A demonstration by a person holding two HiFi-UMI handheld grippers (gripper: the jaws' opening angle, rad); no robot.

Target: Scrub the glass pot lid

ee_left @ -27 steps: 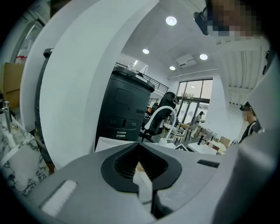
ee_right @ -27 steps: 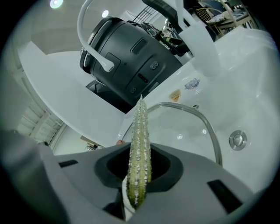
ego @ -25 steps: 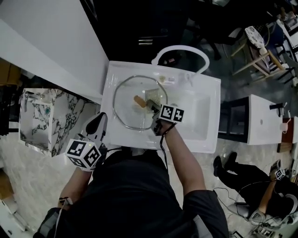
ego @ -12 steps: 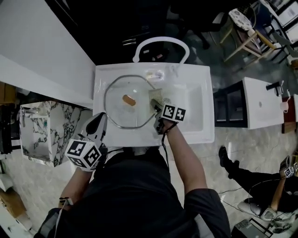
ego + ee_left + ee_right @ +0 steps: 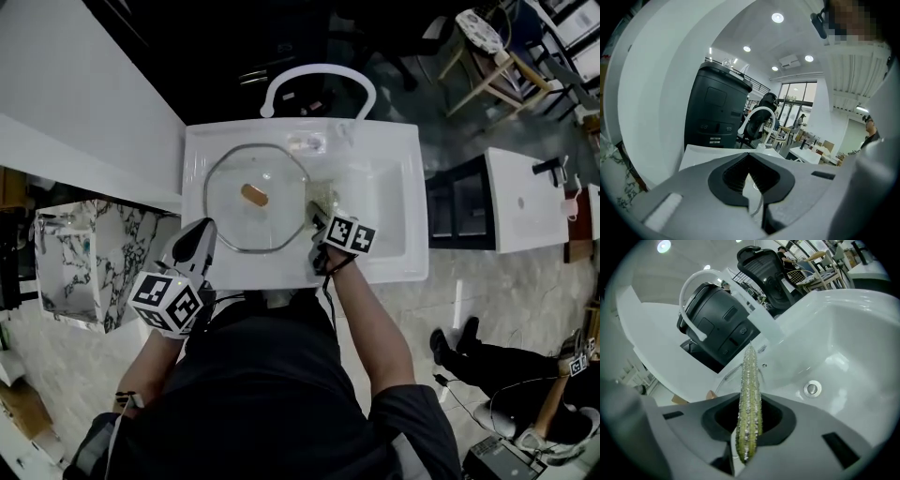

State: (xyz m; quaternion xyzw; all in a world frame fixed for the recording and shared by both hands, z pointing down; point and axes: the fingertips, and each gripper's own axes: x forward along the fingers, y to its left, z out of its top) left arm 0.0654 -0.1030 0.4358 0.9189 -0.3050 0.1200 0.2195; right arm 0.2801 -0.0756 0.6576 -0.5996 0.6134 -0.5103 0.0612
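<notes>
The white sink [image 5: 398,234] is shown whole only in the head view, with the glass pot lid [image 5: 230,211] laid flat at its left, while only in the gripper views are the green scouring pad [image 5: 749,394], pinched edge-on by the right gripper [image 5: 317,221] and largely hiding the lid, and the left gripper [image 5: 197,234], jaws pressed together on nothing, made plain.

Lid [image 5: 232,214] crowds the sink [image 5: 386,202], leaving right half free.

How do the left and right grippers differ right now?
The right gripper is shut on a green sponge; the left gripper is shut on nothing. The right gripper is over the sink, at the glass lid's right edge; the left gripper hangs by the sink's front-left corner. Both have their jaws closed.
</notes>
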